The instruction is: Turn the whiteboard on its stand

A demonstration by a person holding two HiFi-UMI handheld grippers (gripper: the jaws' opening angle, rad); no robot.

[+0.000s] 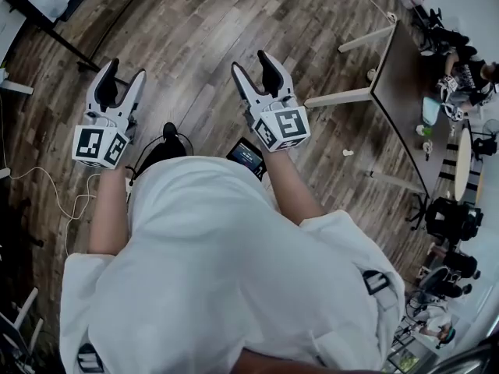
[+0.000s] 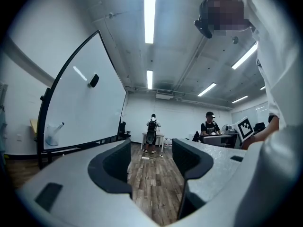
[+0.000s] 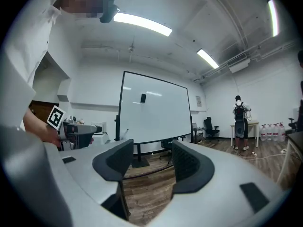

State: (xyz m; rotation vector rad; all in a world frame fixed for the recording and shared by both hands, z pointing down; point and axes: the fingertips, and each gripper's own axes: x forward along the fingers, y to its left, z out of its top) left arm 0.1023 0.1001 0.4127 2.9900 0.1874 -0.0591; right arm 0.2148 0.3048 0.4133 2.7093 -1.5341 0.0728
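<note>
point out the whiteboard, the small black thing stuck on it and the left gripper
whiteboard (image 3: 156,115): right gripper view, middle of its white surface
small black thing (image 3: 143,98): right gripper view, its centre
left gripper (image 1: 126,71): head view, midway between its open fingertips

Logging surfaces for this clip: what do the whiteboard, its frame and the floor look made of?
Whiteboard: smooth glossy white panel reflecting ceiling lights; coating unclear. Frame: thin dark edging, probably metal. Floor: matte planks with visible grain, wood or laminate.
</note>
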